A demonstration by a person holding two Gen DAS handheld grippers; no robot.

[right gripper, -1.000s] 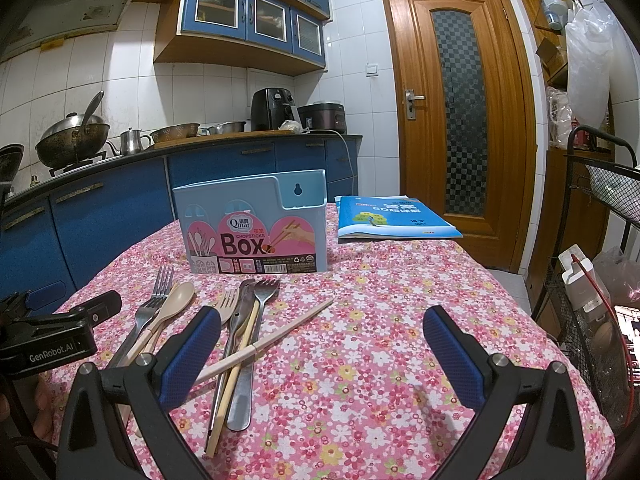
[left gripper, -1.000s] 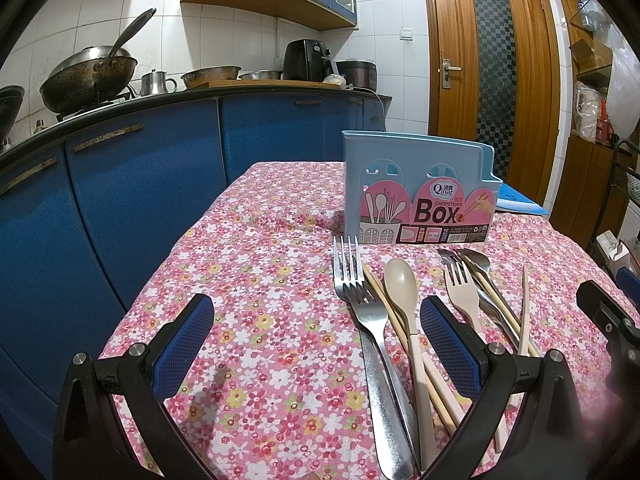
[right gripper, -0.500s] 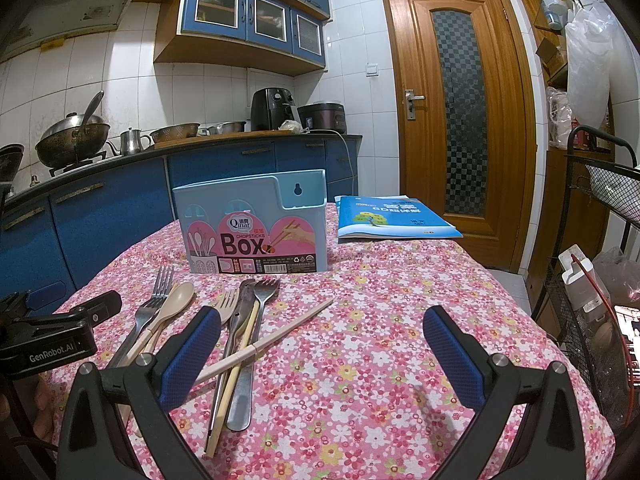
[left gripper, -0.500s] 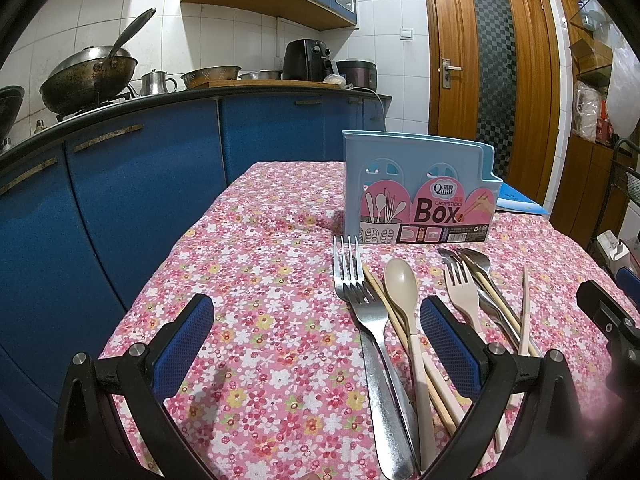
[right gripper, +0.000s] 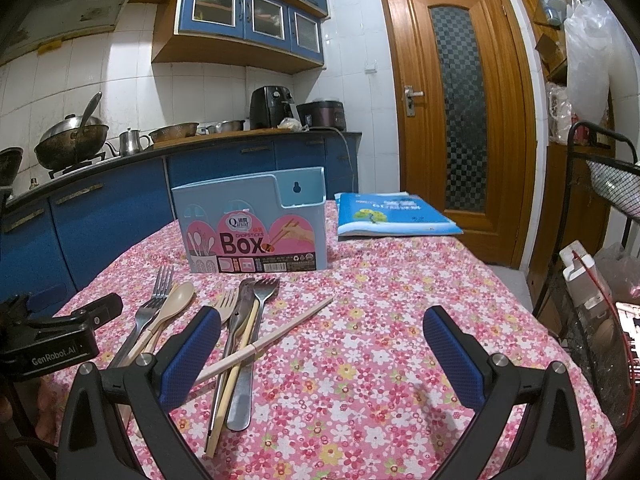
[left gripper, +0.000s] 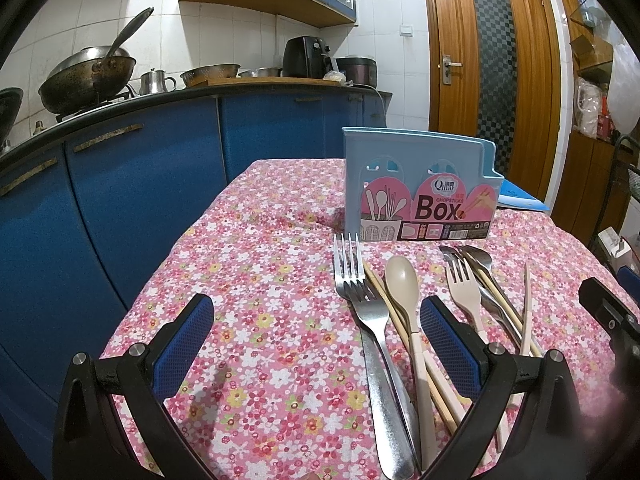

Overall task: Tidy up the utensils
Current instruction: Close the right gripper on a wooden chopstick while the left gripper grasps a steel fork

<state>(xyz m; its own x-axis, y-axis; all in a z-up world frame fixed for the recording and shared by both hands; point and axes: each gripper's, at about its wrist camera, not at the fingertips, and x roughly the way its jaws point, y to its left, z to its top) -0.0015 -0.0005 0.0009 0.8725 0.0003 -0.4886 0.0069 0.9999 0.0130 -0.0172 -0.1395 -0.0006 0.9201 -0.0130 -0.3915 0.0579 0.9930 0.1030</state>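
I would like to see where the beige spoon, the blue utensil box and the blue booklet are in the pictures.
beige spoon (left gripper: 402, 280): left wrist view, on its bowl.
blue utensil box (right gripper: 224, 200): right wrist view, on its plain front wall above the label.
blue booklet (right gripper: 394, 216): right wrist view, on the middle of its cover.

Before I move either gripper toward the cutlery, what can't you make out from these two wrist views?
- Inside of the light blue plastic utensil box: both views show only its labelled front wall; compartments hidden.
- Handle ends of the steel fork and beige plastic spoon: left wrist view, cut off by the bottom edge and the left gripper finger.
- Lower part of the beige plastic fork: right wrist view, behind the right gripper finger.
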